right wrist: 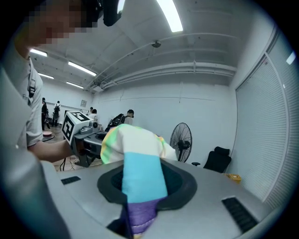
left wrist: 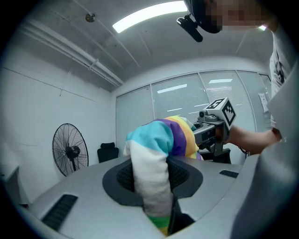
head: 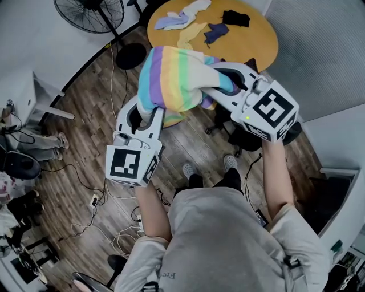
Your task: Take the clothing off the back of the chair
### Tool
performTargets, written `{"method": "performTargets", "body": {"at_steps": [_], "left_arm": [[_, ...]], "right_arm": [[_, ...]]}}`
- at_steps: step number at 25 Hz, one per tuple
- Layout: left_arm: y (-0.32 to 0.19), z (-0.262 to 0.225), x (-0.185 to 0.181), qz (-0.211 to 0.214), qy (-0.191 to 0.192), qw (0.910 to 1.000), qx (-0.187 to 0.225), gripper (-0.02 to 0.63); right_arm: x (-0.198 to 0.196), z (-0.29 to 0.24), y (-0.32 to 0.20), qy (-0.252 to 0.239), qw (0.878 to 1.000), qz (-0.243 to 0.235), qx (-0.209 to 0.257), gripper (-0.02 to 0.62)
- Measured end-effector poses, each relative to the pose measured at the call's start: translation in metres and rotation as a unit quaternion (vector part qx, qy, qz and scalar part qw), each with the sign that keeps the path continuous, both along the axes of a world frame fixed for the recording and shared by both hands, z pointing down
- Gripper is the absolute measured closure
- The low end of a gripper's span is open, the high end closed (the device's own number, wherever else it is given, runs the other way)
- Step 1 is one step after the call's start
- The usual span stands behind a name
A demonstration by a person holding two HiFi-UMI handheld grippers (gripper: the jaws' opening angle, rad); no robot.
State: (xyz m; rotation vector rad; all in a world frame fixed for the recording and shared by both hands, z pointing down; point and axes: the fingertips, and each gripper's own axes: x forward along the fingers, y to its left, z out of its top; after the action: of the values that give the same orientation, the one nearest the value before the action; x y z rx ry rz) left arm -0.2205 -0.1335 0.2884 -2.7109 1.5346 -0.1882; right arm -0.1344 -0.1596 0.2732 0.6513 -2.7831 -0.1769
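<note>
Our left gripper [head: 149, 112] and right gripper [head: 223, 80] each pinch one end of the rainbow top [head: 171, 77], so it hangs spread.

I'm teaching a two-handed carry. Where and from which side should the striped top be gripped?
At its two ends, one gripper from each side, as now: the left gripper pinches the white end, the right gripper the blue and purple end. The striped top is limp and bulges between them, so one grip may let it trail.

Two grippers [head: 147, 114] [head: 223, 82]; one striped garment [head: 174, 77]; one fan [head: 89, 12]; one table [head: 256, 40].
</note>
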Motion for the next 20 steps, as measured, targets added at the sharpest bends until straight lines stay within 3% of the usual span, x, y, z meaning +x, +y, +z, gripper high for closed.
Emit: {"method": "performTargets", "body": {"at_steps": [4,10,16,20], "left_arm": [[-0.002,0.025,-0.013,-0.002,0.0,0.9998,-0.022,0.483],[0.002,0.085,-0.029,-0.007,0.032,0.9972,-0.068,0.485],[0.009,0.132,-0.035,-0.017,0.019,0.9935,-0.111,0.485],[0.013,0.159,-0.043,-0.02,0.008,0.99,-0.139,0.485]], "right_arm": [[-0.01,0.031,0.0,-0.011,0.999,0.011,-0.034,0.484],[-0.023,0.094,0.013,-0.001,0.996,0.033,-0.084,0.484],[-0.028,0.146,0.02,-0.002,0.991,0.045,-0.128,0.485],[-0.036,0.174,0.021,0.015,0.989,0.056,-0.133,0.485]]}}
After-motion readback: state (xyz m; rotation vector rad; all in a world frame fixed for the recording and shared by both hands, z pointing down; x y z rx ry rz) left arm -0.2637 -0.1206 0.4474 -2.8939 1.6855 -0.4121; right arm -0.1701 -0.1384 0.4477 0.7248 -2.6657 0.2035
